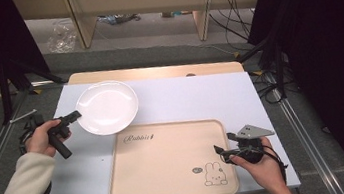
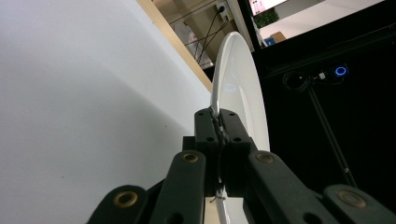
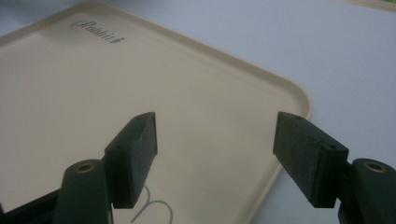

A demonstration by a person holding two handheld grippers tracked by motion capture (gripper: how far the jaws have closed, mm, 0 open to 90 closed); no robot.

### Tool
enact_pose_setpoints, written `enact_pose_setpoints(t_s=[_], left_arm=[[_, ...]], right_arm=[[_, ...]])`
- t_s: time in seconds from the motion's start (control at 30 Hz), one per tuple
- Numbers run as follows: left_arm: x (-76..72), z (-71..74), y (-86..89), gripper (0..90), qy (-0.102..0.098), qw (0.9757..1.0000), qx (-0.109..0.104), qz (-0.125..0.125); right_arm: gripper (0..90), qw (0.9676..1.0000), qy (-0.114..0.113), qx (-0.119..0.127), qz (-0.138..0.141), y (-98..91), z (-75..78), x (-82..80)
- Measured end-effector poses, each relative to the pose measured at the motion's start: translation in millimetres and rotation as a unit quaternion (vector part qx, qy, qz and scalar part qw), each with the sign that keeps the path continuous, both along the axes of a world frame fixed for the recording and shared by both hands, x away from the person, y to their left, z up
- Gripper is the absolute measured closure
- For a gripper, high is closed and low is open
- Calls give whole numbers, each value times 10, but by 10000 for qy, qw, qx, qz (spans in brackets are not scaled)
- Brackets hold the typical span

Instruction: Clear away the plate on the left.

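The left gripper point(image 1: 72, 116) has its jaws clamped on the rim of a white plate point(image 1: 108, 107), just beyond the beige tray point(image 1: 168, 160) on the tabletop point(image 1: 195, 96). The right gripper point(image 1: 223, 151) rests at the tray's right edge, jaws wide apart and holding nothing.

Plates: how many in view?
1. The white plate is at the table's far left, its rim clamped in the left gripper, just beyond the beige tray. None seems hidden.

The tray point(image 1: 168, 163) reads "Rabbit" in script.
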State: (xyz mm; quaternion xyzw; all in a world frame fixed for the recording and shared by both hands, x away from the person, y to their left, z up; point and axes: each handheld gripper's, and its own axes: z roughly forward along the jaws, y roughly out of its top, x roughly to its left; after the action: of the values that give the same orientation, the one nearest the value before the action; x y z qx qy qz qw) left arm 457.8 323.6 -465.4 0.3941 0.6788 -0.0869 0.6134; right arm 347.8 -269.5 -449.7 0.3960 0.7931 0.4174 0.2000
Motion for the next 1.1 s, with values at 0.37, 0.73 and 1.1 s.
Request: enact_pose_setpoints(t_s=[0.37,0.73,1.1], left_arm=[[-6,6,-80,871,4,9998,-55,-172],[-19,17,-156,871,-89,9994,-144,-306],[-29,29,-221,871,-106,9989,-210,-397]], right_arm=[[312,10000,57,17,8,3,1,-4],[312,10000,58,16,9,4,1,-4],[312,10000,42,26,1,3,0,-4]])
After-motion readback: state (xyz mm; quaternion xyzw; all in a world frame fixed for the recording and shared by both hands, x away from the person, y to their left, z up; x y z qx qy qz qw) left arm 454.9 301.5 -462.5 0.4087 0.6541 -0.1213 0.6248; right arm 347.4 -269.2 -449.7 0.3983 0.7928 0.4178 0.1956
